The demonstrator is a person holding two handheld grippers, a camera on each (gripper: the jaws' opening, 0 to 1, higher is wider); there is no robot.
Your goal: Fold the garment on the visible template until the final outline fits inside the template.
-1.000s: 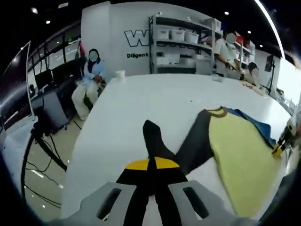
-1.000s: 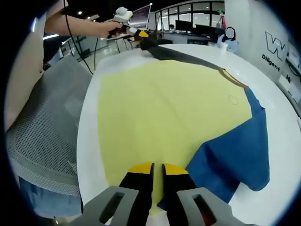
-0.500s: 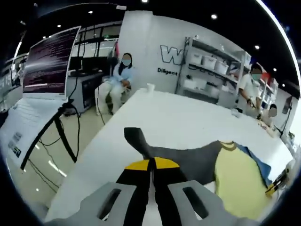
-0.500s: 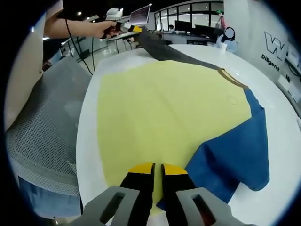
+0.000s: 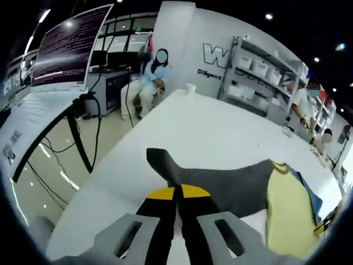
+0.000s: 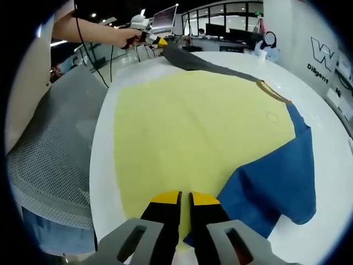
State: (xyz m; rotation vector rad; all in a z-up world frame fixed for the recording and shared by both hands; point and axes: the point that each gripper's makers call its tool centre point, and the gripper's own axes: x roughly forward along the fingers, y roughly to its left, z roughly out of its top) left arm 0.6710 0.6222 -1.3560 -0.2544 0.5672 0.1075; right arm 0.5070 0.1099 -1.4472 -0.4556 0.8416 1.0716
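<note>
While the left gripper view looks along its own jaws, the left gripper (image 5: pixel 177 194) appears with its yellow-tipped jaws pressed together on the dark grey sleeve (image 5: pixel 220 185) of the garment, the cuff end rising just beyond the tips and the sleeve running off to the right to the yellow body (image 5: pixel 289 212) and a sliver of the blue sleeve (image 5: pixel 310 194); the white table (image 5: pixel 220 127) stretches beyond, with shelving (image 5: pixel 265 74) and seated and standing people in the background. Seen from the right gripper view, the right gripper (image 6: pixel 179 199) has its jaws closed at the near hem of the yellow body (image 6: pixel 193 127), beside the junction with the blue sleeve (image 6: pixel 276 182), which lies flat on the white table (image 6: pixel 325 160); far across the cloth, the left gripper (image 6: pixel 154 40), held in a hand (image 6: pixel 124 36), lifts the grey sleeve (image 6: pixel 204 62). No template outline can be made out under the garment. The step in hand seems to be the first sleeve fold: the next move probably calls for carrying the grey sleeve inward over the yellow body while the hem stays pinned, laying it flat without wrinkles.
</note>
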